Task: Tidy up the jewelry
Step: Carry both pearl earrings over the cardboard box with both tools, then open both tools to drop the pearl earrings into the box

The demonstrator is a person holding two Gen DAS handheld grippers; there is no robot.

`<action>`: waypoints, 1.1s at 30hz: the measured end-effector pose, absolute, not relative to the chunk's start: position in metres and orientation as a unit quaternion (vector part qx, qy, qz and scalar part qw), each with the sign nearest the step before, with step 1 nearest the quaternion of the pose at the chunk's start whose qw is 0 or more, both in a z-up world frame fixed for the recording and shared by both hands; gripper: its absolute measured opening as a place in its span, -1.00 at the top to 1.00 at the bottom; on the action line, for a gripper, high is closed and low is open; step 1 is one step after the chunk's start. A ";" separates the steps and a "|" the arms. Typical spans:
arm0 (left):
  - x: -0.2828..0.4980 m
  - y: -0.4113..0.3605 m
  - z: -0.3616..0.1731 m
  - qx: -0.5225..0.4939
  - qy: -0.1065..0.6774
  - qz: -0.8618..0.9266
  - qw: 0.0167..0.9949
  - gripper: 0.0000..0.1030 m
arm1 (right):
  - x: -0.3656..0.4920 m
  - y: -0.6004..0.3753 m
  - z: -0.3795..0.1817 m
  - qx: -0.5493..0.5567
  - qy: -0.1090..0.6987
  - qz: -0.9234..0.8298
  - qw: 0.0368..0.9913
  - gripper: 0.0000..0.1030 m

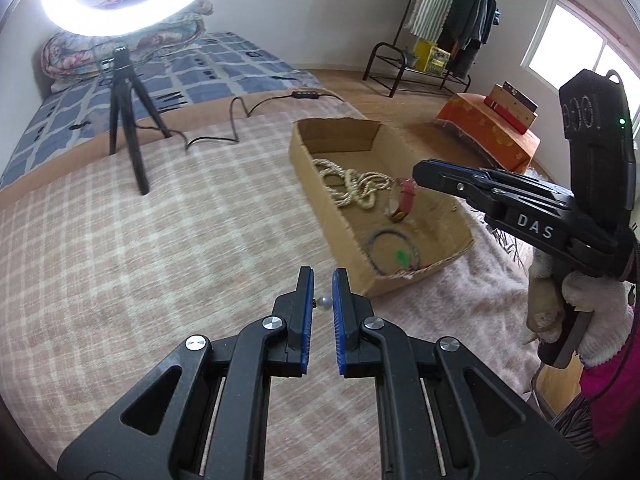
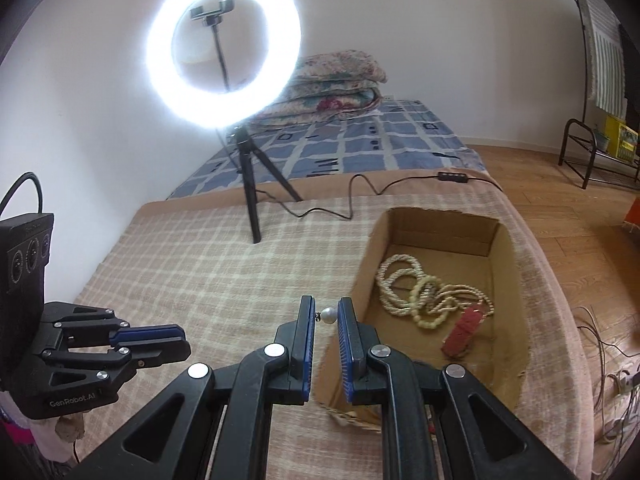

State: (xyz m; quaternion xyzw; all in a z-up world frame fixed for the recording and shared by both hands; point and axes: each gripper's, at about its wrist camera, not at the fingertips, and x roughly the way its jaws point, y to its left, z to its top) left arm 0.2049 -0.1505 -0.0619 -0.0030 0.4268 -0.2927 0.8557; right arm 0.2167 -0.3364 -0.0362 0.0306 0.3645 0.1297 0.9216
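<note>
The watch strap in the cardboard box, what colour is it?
Red watch strap, clearest in the right wrist view.

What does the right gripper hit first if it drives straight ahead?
Probably the blanket, left of the box; the right gripper aims past the box wall. Depth is unclear.

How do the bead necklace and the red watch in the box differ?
Colour: the necklace is cream, the watch has a red strap.
Form: the necklace is a long beaded strand, the watch a short flat band.
Pose: the necklace lies in tangled loops, the watch lies nearly straight.
Shared: both rest on the floor of the cardboard box, side by side.
</note>
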 end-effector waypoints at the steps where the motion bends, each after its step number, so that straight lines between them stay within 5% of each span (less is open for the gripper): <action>1: 0.206 -0.155 -0.061 -0.004 0.427 -0.295 0.855 0.85 | 0.218 -0.341 -0.036 0.030 0.365 0.125 0.922 0.82; 33: 0.235 -0.273 -0.093 0.006 0.440 -0.329 0.836 0.85 | 0.315 -0.428 -0.072 0.075 0.385 0.061 0.918 0.81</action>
